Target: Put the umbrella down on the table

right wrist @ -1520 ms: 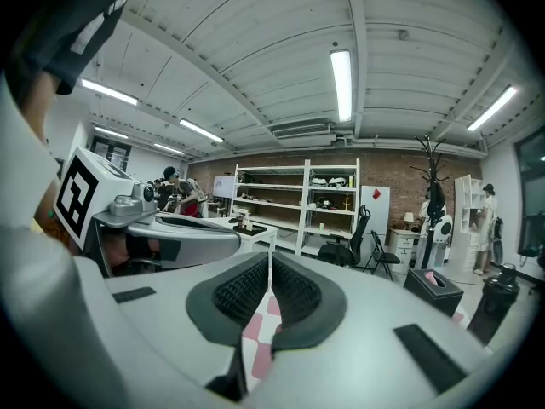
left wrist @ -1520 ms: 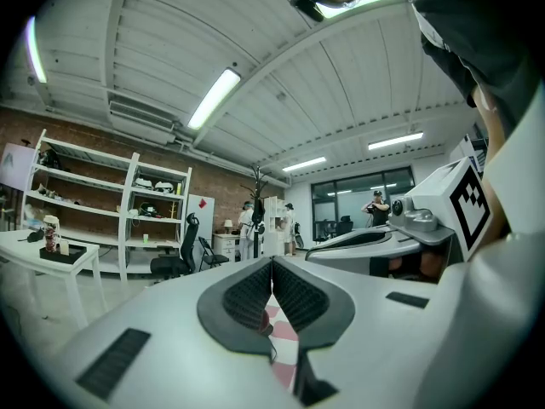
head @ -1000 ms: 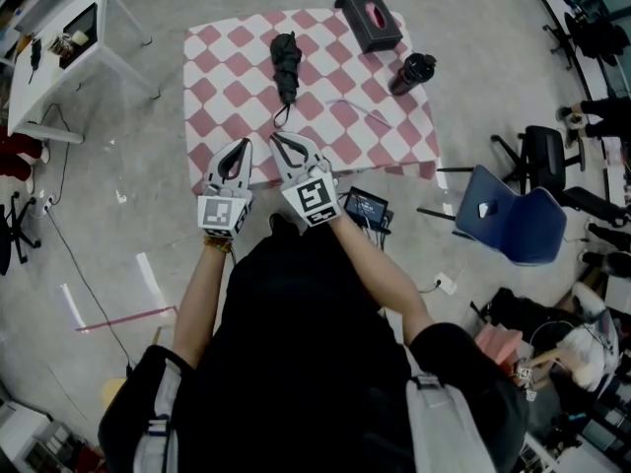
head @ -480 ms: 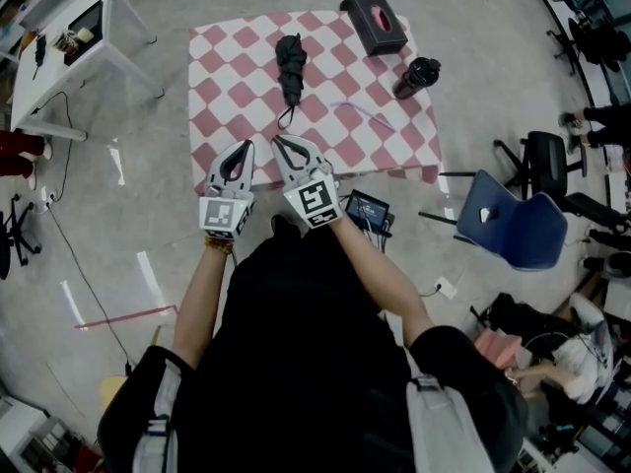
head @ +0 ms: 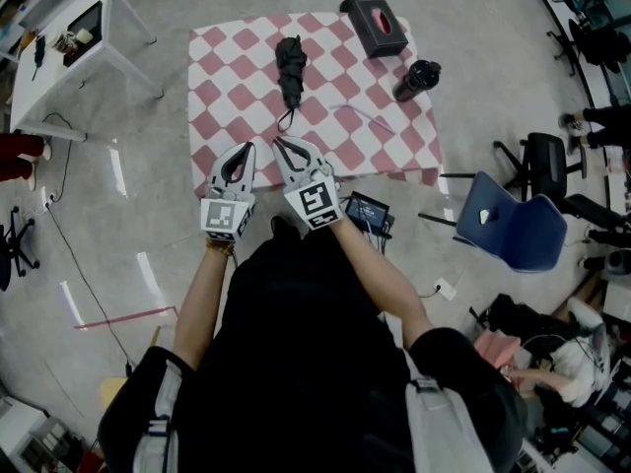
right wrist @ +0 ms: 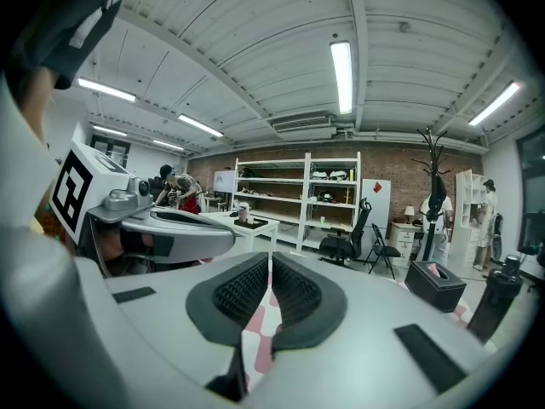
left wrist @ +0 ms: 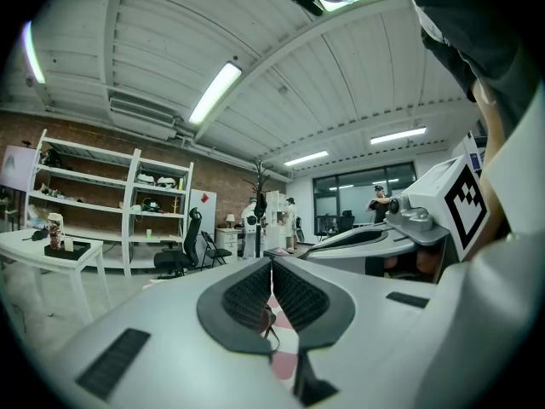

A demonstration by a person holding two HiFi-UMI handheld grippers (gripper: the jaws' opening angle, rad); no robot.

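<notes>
1. Head view: my left hand-held gripper (head: 245,147) and right hand-held gripper (head: 277,141) are closed, empty, at the desk (head: 222,87) edge.
2. Umbrella (head: 289,65) lies on it, seemingly untouched.
3. Nothing has moved in the last second; task looks done.

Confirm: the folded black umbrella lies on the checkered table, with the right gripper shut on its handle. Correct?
Not quite. The folded black umbrella lies on the checkered table, but the right gripper is shut on nothing; the right gripper view shows its pads together with nothing between them.
</notes>
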